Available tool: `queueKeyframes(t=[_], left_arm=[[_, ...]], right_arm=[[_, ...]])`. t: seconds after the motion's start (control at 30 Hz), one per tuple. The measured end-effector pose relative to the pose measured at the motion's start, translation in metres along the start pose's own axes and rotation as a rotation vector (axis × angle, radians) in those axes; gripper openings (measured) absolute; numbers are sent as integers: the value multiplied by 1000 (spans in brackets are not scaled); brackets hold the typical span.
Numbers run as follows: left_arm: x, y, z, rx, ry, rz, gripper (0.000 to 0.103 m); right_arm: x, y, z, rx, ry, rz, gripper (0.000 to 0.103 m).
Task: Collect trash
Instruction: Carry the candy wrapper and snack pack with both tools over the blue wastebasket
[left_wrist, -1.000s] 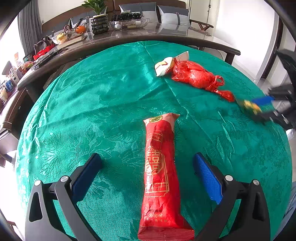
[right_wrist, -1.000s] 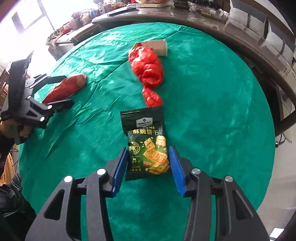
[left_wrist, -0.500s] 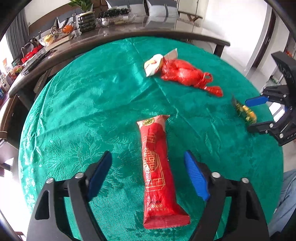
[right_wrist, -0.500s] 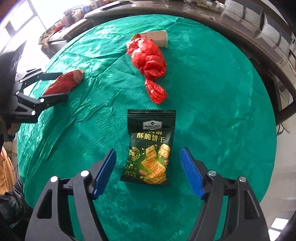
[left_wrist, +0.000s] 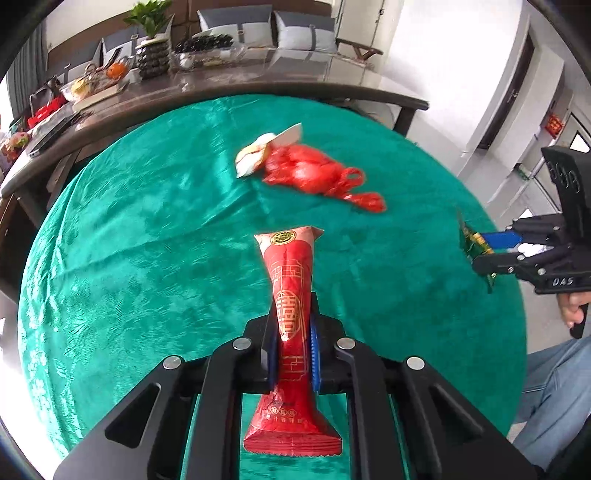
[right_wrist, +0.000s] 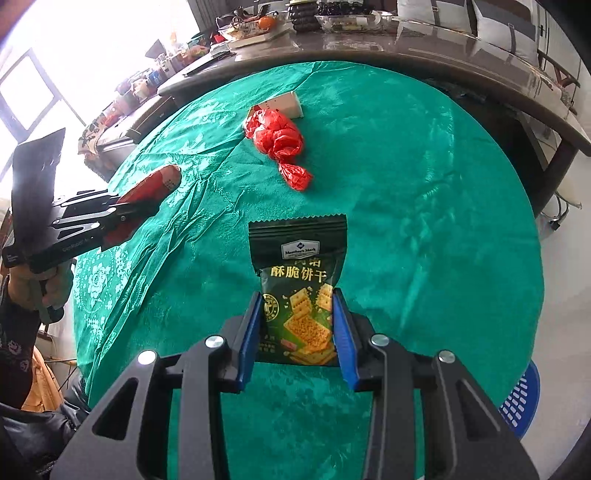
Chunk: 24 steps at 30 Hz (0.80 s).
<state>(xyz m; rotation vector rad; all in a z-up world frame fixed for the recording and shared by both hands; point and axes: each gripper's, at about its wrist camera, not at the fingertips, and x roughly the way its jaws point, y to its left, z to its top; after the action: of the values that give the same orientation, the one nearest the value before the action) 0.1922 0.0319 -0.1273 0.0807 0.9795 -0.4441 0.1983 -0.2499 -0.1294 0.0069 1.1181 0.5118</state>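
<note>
A round table under a green cloth (left_wrist: 147, 229) holds scattered litter. A person holds a two-finger gripper in each hand.

The left gripper (left_wrist: 293, 343) has just been closing, and its blue pads now pinch a long red wrapper (left_wrist: 290, 295) across its narrow middle. The wrapper runs lengthwise between the fingers: its gold-stamped far end sticks out past the fingertips over the cloth, and its flared crimped end fans out behind the pads, towards the camera. In the right wrist view the same gripper (right_wrist: 125, 218) sits at the left edge, the red wrapper (right_wrist: 155, 184) poking out beyond its tips.

The right gripper (right_wrist: 297, 325) has also just been closing. Its blue pads press the two side edges of a dark green cracker packet (right_wrist: 299, 280), gripping the lower half; the upper half with the serrated seal stands clear beyond the fingertips. In the left wrist view this gripper (left_wrist: 484, 249) shows at the right edge with the packet (left_wrist: 471, 243) seen edge-on between its tips.

Farther across the table lies a crumpled red bag (right_wrist: 277, 140), untouched, with a small white box (right_wrist: 286, 105) touching its far end.
</note>
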Motion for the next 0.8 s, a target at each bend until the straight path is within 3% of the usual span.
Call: queueKeyframes(t=[0.3,0.67,0.8], left_arm=[[6,-100,13,105,-10,-130,10],[49,-266,41,237,31,-360,10],[79,-323,48,263,63,-389,10]], right_arm=[[-47,-67,-44,196,-100,-31,36],[-108,-191,-116,396,-154,-298,36],[-111,-231,-141,474,-144,-368,36]])
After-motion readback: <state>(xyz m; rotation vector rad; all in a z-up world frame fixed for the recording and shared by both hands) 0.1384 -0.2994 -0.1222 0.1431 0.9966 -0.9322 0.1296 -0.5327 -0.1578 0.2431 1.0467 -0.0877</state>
